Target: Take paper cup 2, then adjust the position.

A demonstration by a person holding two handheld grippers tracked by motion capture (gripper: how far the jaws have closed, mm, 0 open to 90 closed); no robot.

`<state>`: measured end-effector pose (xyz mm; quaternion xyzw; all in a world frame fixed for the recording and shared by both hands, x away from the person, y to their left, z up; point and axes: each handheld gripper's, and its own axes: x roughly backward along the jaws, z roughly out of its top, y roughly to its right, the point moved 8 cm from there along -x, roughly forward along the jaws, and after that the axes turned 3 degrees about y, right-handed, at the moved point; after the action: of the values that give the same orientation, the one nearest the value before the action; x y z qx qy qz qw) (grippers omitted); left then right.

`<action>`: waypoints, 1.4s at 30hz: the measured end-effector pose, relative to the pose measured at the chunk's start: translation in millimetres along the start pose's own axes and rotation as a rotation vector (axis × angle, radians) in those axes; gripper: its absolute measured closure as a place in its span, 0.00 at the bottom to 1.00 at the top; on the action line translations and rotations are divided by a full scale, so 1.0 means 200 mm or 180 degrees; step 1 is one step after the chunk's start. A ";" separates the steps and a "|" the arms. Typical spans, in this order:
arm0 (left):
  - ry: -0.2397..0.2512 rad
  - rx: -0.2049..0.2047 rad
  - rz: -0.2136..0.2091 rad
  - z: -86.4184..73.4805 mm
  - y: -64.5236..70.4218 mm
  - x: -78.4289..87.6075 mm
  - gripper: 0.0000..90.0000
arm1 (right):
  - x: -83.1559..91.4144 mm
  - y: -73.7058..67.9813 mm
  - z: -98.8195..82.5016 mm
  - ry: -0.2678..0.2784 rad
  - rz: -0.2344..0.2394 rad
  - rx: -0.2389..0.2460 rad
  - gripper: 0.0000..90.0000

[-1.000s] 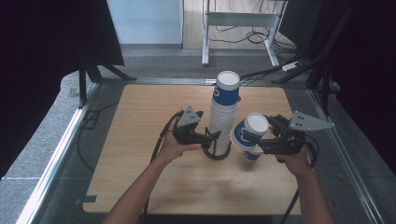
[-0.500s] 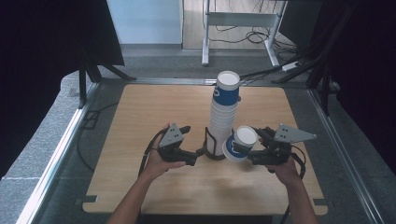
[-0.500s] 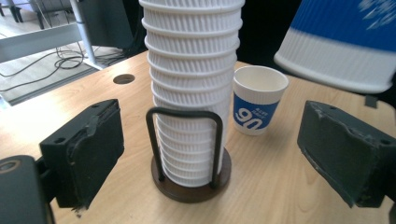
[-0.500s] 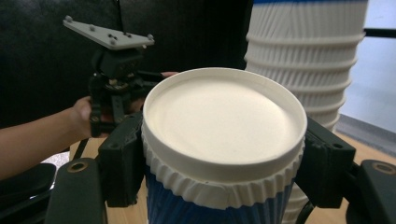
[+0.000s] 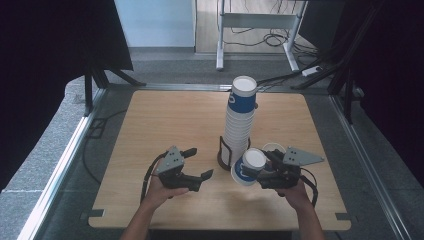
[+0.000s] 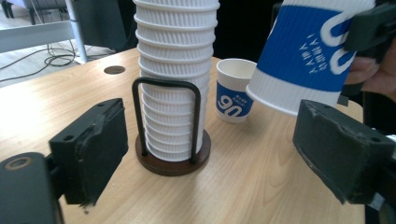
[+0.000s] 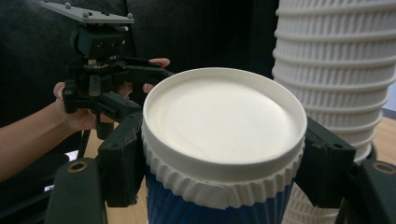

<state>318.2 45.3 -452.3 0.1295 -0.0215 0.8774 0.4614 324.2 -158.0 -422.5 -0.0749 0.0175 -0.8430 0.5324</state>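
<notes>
Table of pale wood carries a tall stack of ribbed cups in a dark wire holder, with one lone cup standing upright just beside its base. Right gripper, near the front edge, has its jaws clamped on the blue cup, which tilts bottom-up close to the holder. Left gripper sits a little apart from the stack, its jaws apart with nothing between them, having just been closing

Black left gripper and right gripper, grey three-cornered plates, trailing cables.
</notes>
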 end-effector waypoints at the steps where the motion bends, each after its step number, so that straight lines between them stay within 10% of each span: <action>1: -0.0005 -0.0012 0.0010 -0.01 0.01 0.00 0.13 | 0.00 0.00 -0.01 0.0011 0.0004 -0.0013 0.31; 21: -0.0172 -0.0068 -0.0158 -0.08 0.13 -0.03 0.12 | -0.13 -0.06 -0.16 -0.0195 -0.0056 0.0004 0.31; 42: -0.0420 -0.0400 -0.0049 -0.12 0.23 -0.10 0.08 | -0.19 -0.11 -0.18 -0.0242 -0.0053 0.0048 0.31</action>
<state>287.2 6.8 -477.5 0.1581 -0.1059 0.8604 0.4728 315.9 -116.4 -460.0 -0.1030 -0.0097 -0.8441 0.5261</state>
